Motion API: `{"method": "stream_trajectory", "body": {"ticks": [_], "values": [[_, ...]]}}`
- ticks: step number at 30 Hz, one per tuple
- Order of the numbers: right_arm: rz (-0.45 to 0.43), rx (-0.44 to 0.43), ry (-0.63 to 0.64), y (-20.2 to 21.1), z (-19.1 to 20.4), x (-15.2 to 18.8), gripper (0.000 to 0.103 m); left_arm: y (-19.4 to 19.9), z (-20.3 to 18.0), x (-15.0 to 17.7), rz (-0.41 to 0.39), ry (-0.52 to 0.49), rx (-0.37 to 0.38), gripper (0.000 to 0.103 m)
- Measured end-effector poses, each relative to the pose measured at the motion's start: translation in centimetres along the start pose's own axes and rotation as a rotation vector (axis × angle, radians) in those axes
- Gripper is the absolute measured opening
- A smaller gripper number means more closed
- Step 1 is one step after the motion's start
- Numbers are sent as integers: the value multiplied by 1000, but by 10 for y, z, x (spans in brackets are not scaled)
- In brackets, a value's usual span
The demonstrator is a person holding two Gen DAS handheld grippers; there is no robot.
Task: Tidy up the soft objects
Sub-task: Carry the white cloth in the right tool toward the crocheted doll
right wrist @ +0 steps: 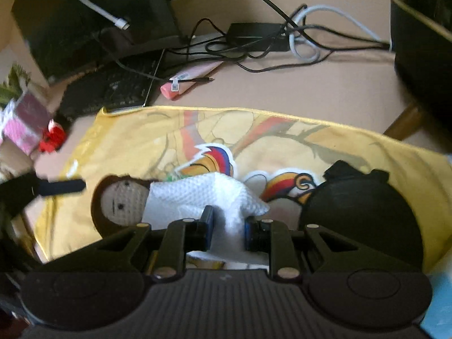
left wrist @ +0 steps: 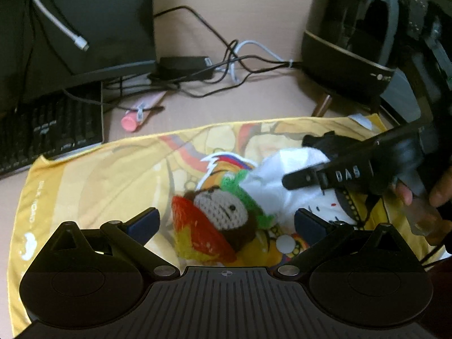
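Observation:
A crocheted doll (left wrist: 223,212) with a brown head, a red and yellow part and a green part lies on a yellow printed cloth (left wrist: 99,175). My left gripper (left wrist: 227,221) is open, one finger on each side of the doll. A white knitted cloth (right wrist: 197,195) covers the doll's body beside its head (right wrist: 121,200). My right gripper (right wrist: 228,223) is shut on this white cloth (left wrist: 279,175). In the left wrist view the right gripper (left wrist: 305,161) comes in from the right, held by a hand (left wrist: 423,197). A left finger (right wrist: 62,186) shows at the left.
A black round object (right wrist: 358,217) lies on the yellow cloth (right wrist: 141,141) at the right. Behind the cloth are a keyboard (left wrist: 48,132), a pink tube (left wrist: 135,118), tangled cables (left wrist: 226,67) and a black appliance (left wrist: 353,42). A pink box (right wrist: 22,124) and a red toy (right wrist: 52,138) sit far left.

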State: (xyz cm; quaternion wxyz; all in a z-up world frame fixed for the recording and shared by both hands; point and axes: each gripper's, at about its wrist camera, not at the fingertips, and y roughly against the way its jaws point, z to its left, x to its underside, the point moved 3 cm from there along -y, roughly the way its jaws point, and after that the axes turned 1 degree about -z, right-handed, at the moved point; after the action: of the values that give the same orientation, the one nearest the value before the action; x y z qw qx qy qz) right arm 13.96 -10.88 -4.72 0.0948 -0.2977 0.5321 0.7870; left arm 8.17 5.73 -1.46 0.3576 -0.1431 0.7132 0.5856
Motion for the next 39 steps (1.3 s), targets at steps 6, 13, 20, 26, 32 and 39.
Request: {"method": "stream_trajectory", "body": {"ticks": [6,13,20,26,32,39], "values": [[-61,-6,168,0,33,-3,22,4,-16,1,-6,-142,57,103],[-132,-58,201,-22,63,-25,30,-8,-23,12,12,-247,43,103],[-173,24,50,-8,21,-42,10,-11,-15,18,-26,-406,-67,103],[-213,-22,-84,30,-8,-40,10,-22,-24,39,-37,-768,-70,103],[-226,-7,-96,40,-7,-21,11,-49,-17,28,54,-673,-105,103],[-211,0,-110,39,-5,-11,11,-37,2,1,32,-345,28,78]]}}
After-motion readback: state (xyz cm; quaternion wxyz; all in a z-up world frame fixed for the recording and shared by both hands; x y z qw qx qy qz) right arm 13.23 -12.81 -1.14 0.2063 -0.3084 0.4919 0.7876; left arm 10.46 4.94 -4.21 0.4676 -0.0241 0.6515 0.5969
